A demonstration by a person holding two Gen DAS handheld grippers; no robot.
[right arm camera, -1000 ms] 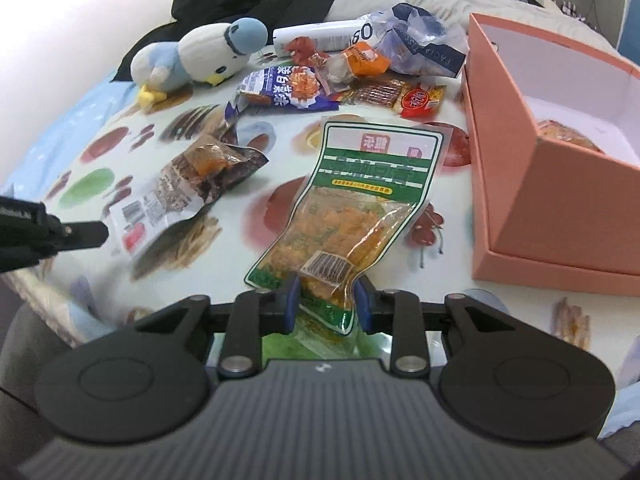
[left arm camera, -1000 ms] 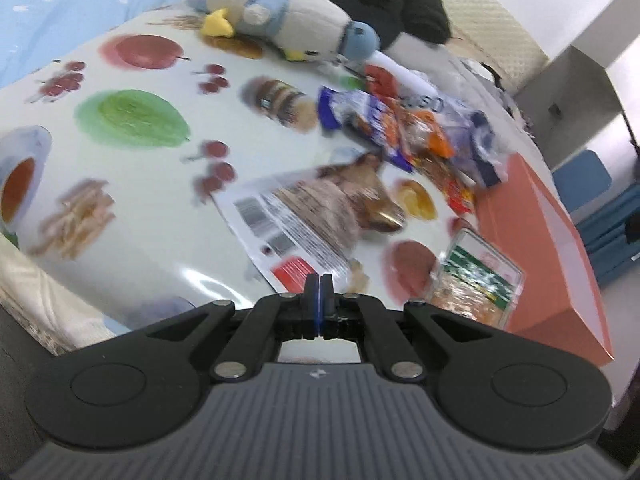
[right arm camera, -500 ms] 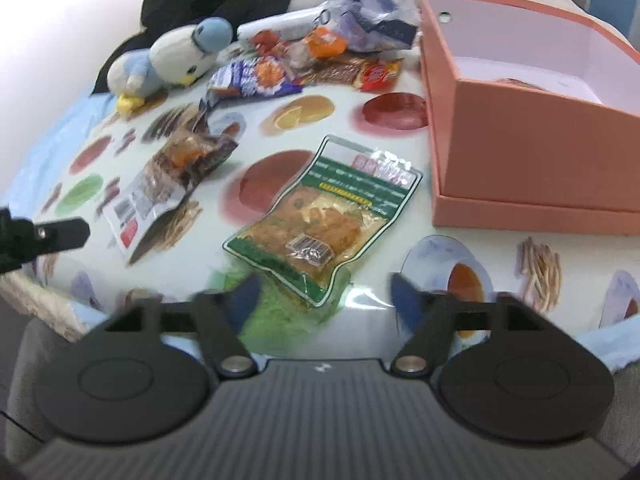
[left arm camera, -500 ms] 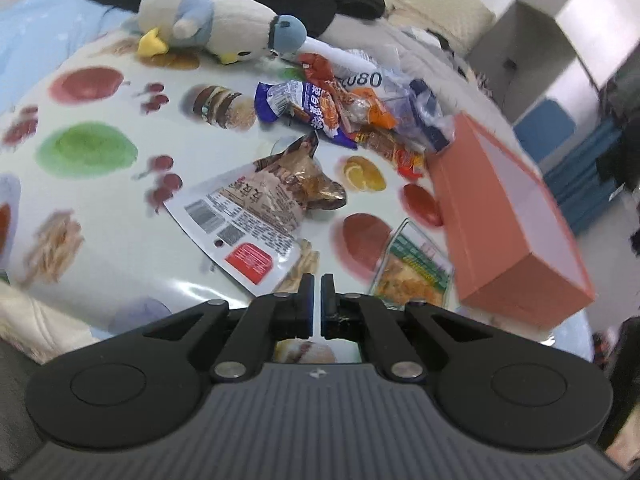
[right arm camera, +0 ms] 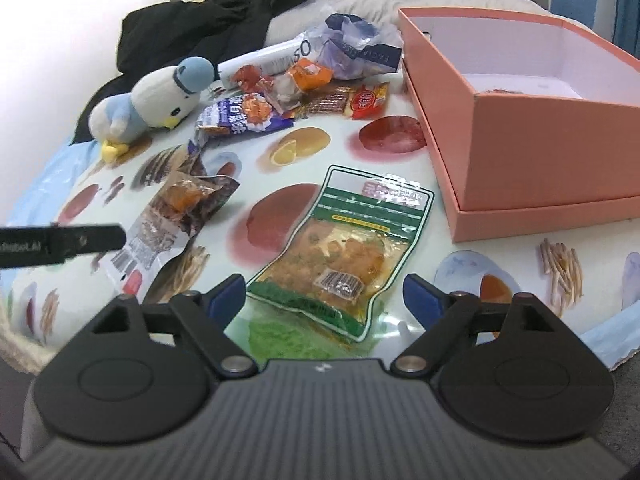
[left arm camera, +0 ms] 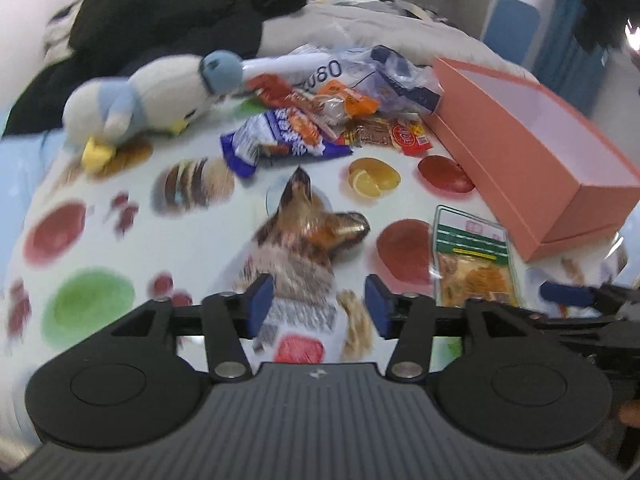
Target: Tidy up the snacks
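Observation:
My left gripper is open and empty, just short of a brown and white snack bag lying flat; that bag also shows in the right wrist view. My right gripper is open and empty, its jaws wide on either side of the near end of a green snack pouch, which lies on the cloth. An open pink box stands at the right. A pile of small snack packets lies at the back.
A blue and white plush bird lies at the back left. Black clothing is heaped behind it. The fruit-print cloth ends near my grippers. The left gripper's finger shows at the left of the right wrist view.
My left gripper has opened from shut and swung to face the brown bag. My right gripper let go of the green pouch, opened wide and drew back a little.

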